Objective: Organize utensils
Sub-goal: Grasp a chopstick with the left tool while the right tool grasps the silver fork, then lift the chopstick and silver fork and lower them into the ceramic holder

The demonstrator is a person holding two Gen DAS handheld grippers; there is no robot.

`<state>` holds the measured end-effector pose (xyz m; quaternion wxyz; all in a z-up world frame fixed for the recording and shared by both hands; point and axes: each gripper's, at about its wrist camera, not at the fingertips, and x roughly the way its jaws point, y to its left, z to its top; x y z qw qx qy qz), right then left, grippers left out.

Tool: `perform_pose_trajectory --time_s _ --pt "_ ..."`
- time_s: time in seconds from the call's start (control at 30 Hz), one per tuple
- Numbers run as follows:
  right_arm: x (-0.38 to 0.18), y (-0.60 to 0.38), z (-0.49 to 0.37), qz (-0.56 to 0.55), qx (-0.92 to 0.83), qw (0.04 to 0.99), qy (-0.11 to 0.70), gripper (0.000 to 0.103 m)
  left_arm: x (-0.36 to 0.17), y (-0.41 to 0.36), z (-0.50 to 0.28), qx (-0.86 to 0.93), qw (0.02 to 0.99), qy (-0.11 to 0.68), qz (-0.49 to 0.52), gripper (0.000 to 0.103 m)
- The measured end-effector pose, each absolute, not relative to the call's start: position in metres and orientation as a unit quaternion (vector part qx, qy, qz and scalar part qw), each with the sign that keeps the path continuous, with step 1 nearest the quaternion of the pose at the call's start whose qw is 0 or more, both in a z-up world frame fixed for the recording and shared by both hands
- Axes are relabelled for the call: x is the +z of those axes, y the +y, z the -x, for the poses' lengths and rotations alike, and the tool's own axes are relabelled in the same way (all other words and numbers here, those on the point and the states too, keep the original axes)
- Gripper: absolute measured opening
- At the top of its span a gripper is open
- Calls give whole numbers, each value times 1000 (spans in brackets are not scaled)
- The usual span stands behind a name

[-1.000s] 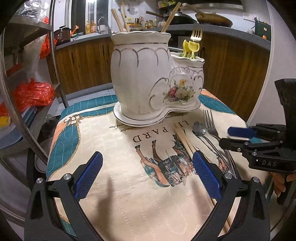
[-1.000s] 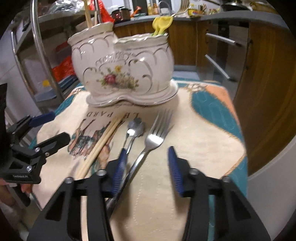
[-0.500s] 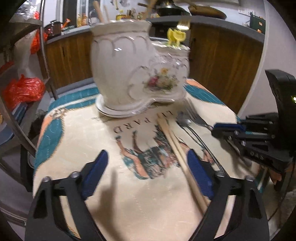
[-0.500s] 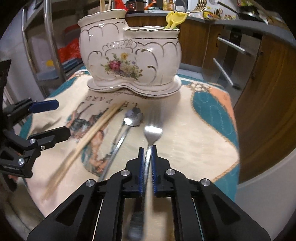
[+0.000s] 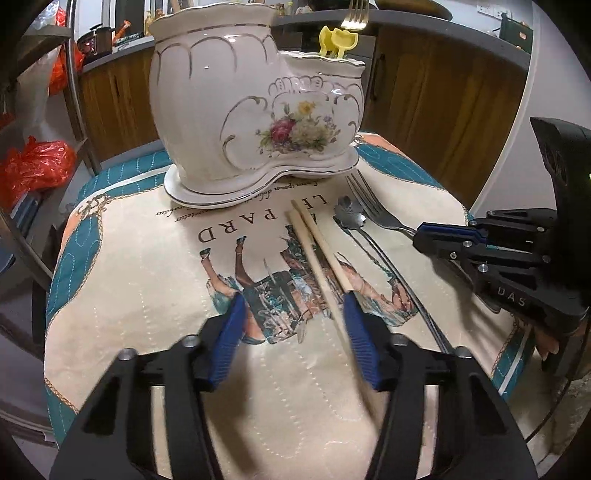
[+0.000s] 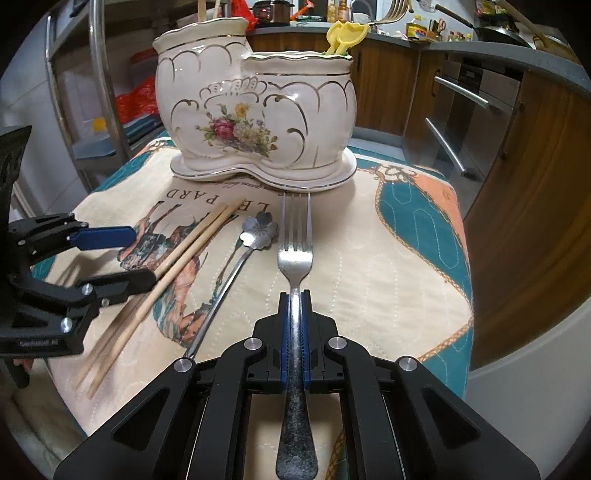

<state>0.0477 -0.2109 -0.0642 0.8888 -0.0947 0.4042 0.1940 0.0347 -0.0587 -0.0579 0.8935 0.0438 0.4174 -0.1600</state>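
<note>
A white floral ceramic utensil holder (image 5: 258, 110) (image 6: 255, 114) with two compartments stands at the back of the table; yellow utensils (image 6: 345, 35) and a fork stick out of the lower one. My right gripper (image 6: 295, 299) is shut on the handle of a steel fork (image 6: 295, 251), its tines pointing at the holder. It shows in the left wrist view (image 5: 424, 234) too. A flower-shaped spoon (image 6: 258, 230) and a pair of wooden chopsticks (image 6: 177, 258) lie left of the fork. My left gripper (image 5: 293, 314) is open, its jaws straddling the chopsticks (image 5: 321, 251).
A printed cloth (image 6: 388, 258) covers the small table, whose edges drop off close on all sides. Wooden kitchen cabinets (image 6: 535, 166) stand to the right and behind. A metal rack with red bags (image 5: 37, 166) stands to the left.
My right gripper closed on the fork handle. My left gripper moved right and forward over the chopsticks and its jaws narrowed around them.
</note>
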Motion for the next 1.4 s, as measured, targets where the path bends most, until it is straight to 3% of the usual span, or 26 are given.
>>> perform_pose_trajectory --time_s 0.1,0.2,0.5,0.67,0.87,1.0,1.13,1.4 --pt "-65 -212 -50 86 199 885 412 7 -54 -63 -39 -173 884 431 -51 19" --pt "-64 -216 -52 76 208 879 423 7 -54 -60 -42 -183 874 447 -58 5" --pt "-59 -225 -57 83 241 846 469 7 -52 -43 -29 -196 854 464 -130 5" --pt "-57 -223 -67 85 247 824 503 17 -50 -27 -28 -195 850 471 -134 6" --pt "-55 -208 -73 119 246 816 508 19 -54 -24 -36 -202 853 469 -107 13" --pt "-56 -205 -70 133 245 820 499 18 -56 -26 -39 -201 858 458 -117 13" --pt "-56 -207 -64 127 250 828 486 6 -57 -29 -37 -211 857 451 -136 9" --pt "-52 -220 -47 120 243 856 440 6 -51 -35 -17 -220 864 422 -161 4"
